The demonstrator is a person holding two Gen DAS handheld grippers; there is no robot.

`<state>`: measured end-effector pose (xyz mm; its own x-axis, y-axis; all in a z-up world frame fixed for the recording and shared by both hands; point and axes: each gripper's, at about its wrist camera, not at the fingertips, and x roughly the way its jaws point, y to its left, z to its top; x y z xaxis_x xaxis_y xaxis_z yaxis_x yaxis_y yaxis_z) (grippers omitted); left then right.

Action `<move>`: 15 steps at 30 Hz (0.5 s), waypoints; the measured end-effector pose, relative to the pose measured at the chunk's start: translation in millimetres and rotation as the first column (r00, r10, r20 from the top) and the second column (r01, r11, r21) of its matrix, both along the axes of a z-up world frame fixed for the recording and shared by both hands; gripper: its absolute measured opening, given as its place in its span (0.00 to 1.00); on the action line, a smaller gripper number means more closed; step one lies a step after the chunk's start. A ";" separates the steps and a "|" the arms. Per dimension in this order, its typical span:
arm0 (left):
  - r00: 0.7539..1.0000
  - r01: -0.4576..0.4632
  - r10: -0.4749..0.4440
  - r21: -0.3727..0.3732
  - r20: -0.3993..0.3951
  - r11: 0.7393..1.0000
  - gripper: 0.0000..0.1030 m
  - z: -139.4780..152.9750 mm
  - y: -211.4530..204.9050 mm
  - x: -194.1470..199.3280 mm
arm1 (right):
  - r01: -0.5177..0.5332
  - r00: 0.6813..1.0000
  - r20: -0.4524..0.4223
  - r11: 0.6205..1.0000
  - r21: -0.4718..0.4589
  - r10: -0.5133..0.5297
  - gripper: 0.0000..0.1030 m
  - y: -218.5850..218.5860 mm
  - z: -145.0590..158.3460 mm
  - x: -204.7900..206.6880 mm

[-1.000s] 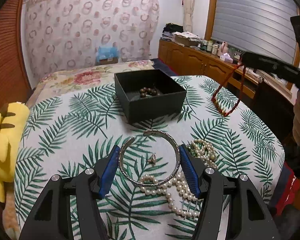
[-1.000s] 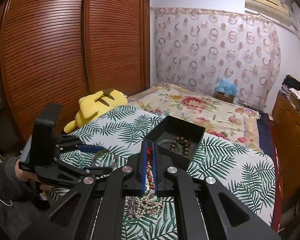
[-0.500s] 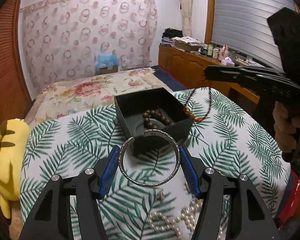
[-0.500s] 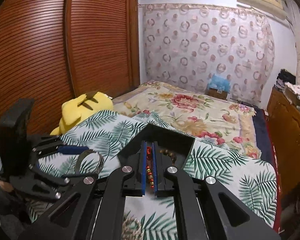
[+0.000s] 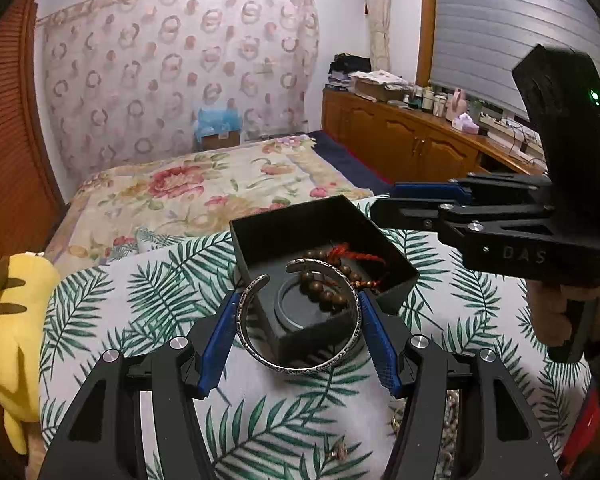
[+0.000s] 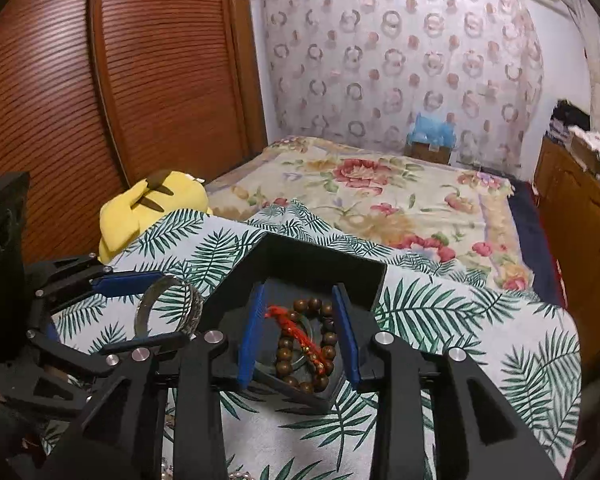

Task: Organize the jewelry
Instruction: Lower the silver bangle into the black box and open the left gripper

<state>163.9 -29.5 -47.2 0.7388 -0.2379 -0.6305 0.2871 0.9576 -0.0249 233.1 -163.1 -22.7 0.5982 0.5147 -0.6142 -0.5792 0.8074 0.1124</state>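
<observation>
Up close, the left gripper pinched an open-ended, engraved silver cuff bangle between its blue ribbed pads, one pad pressed on each side of the ring. The bangle hung just over the near corner of the square black cardboard jewelry box, its open ends pointing toward the box's inside.

The right gripper hovered over the same box, its jaws opening, the blue pads apart and pressing on nothing. Seen between them, inside the box, lay a red braided cord bracelet with small beads, draped across a brown wooden bead bracelet on the box floor. From the left wrist view the right gripper reached in from the right of the box, held by the person's hand.

The box stood on a white cloth printed with green palm leaves. On that cloth, nearer the cameras than the box, a small ring and part of a pearl strand showed between the left gripper's arms. Left of the box, at the cloth's edge, sat a yellow plush toy with dark-tipped ears. Beyond the box spread a floral bed cover, then a curtain patterned with rings. A wooden cabinet run stood to the right of the box, and a slatted brown wardrobe door to its left.
</observation>
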 end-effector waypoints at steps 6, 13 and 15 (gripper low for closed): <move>1.000 0.001 -0.001 0.010 -0.013 1.000 0.56 -5.1 -8.2 16.1 | 0.024 1.000 0.003 1.000 0.007 -0.024 0.36 -20.2 -4.4 -5.5; 0.999 -0.004 0.006 0.043 -0.045 0.999 0.56 -13.0 -19.7 41.2 | 0.063 0.998 -0.001 0.998 -0.021 -0.063 0.36 -50.3 -20.7 -14.4; 0.998 -0.006 0.009 0.056 -0.057 0.998 0.56 -16.4 -23.0 49.2 | 0.071 0.997 -0.003 0.997 -0.026 -0.071 0.36 -57.0 -26.5 -17.4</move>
